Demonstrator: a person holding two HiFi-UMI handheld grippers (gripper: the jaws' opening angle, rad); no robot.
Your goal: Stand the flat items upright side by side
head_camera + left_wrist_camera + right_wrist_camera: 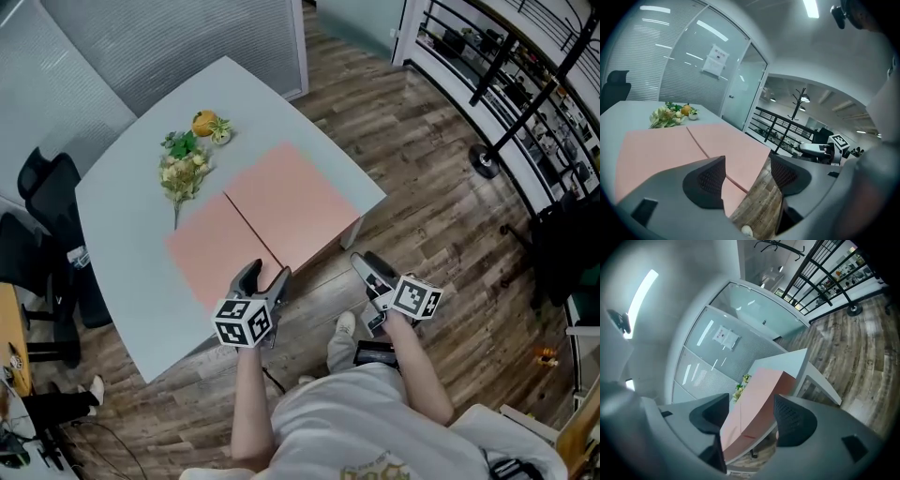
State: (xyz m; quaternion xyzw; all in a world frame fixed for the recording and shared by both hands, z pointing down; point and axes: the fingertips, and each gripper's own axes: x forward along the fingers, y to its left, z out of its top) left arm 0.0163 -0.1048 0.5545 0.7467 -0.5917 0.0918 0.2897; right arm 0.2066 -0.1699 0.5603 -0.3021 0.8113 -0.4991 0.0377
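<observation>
Two pink sheets are lying flat on the pale table (122, 234), edge to edge with a thin seam between them: the nearer pink sheet (217, 248) and the farther pink sheet (292, 199). Neither is standing upright.

The left gripper (265, 275) is hovering at the table's near edge, by the corner of the nearer pink sheet. Its jaws are standing apart and clamping nothing; its own view is showing only the sheets and the wood floor (422, 159) through the gap.

The right gripper (367, 268) is hanging over the floor just off the table's edge, its jaws likewise spread wide and gripping nothing.

A bunch of flowers (185, 171) and a small orange object (203, 122) are sitting on the table beyond the sheets. A black chair (45, 192) is standing beside the table.
</observation>
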